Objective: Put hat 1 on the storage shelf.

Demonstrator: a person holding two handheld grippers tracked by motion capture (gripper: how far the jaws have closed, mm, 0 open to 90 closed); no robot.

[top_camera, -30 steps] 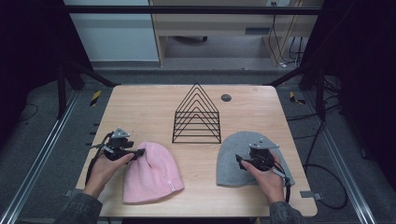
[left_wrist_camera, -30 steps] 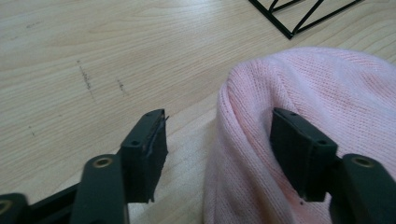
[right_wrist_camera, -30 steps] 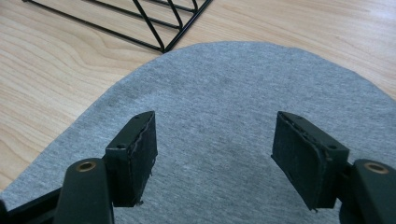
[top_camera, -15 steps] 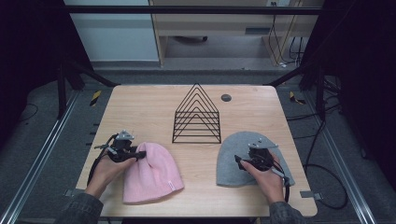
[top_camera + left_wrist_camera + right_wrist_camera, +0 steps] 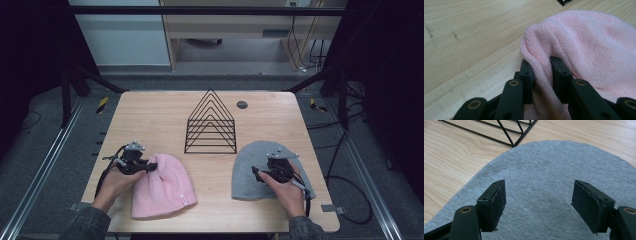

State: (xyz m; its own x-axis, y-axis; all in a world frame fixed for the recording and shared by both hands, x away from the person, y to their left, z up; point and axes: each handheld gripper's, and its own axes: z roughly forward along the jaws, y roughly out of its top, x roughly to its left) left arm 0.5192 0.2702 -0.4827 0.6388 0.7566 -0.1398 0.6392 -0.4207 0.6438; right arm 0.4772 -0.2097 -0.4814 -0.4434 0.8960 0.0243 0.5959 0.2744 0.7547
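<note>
A fold at the crown of the pink knit beanie (image 5: 584, 50) is pinched between the closed jaws of the left gripper (image 5: 541, 75), near the table's (image 5: 160, 115) front left. The right gripper (image 5: 537, 202) is held spread wide over the flat grey beanie (image 5: 544, 177), beside the black wire rack (image 5: 211, 122).

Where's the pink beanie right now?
In the high view the pink beanie lies front-left on the table, its top edge pinched by the left tool, left of the grey beanie.

Pink knit beanie (image 5: 165, 187), plain grey beanie (image 5: 250, 167), black wire rack (image 5: 211, 122) (light wood-grain table (image 5: 150, 115))
</note>
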